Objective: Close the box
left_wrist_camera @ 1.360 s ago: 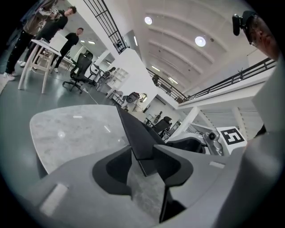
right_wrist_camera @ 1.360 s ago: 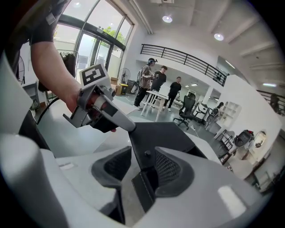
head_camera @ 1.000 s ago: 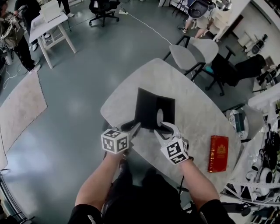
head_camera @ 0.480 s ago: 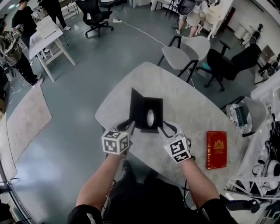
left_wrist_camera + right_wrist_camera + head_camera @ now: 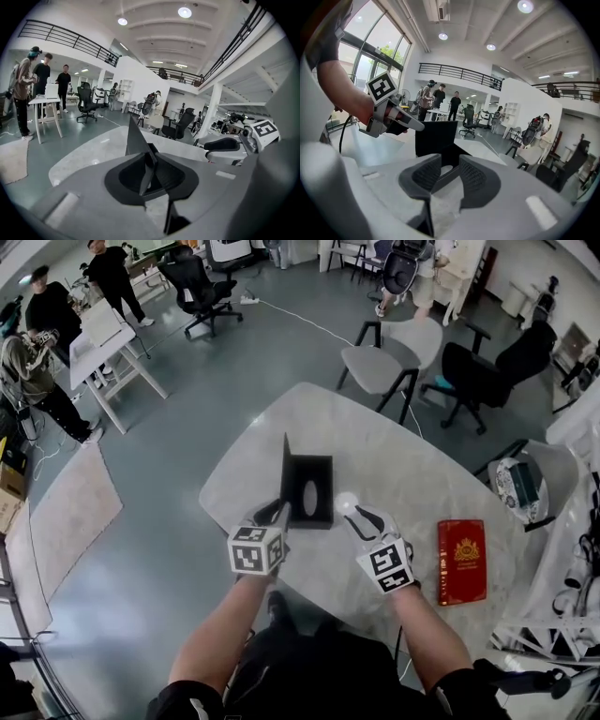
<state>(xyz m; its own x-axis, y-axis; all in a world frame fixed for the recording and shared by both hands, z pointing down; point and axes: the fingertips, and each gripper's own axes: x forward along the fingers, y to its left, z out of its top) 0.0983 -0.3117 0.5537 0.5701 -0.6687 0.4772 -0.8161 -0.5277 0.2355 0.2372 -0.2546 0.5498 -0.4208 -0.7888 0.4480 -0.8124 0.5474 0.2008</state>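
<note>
A black box (image 5: 311, 491) stands on the marble table (image 5: 403, 460) with its left flap (image 5: 284, 470) upright. In the left gripper view that flap (image 5: 136, 143) runs edge-on between my left gripper's (image 5: 148, 157) fingertips. Those jaws have just been closing and now pinch it. In the head view the left gripper (image 5: 278, 514) sits at the box's near left corner. My right gripper (image 5: 361, 518) hangs just right of the box, apart from it. Its jaws have just been closing but stand open around nothing. In its own view the right gripper (image 5: 449, 161) faces the box (image 5: 436, 136).
A red book (image 5: 461, 561) lies on the table to the right. Office chairs (image 5: 398, 352) stand beyond the table's far edge. Several people gather round a white table (image 5: 103, 329) at the far left. The near table edge runs just under my hands.
The box's spread flaps have swung in, so it looks narrower, and the left flap now stands upright. Both grippers have shifted, and the right one has come away from the box.
</note>
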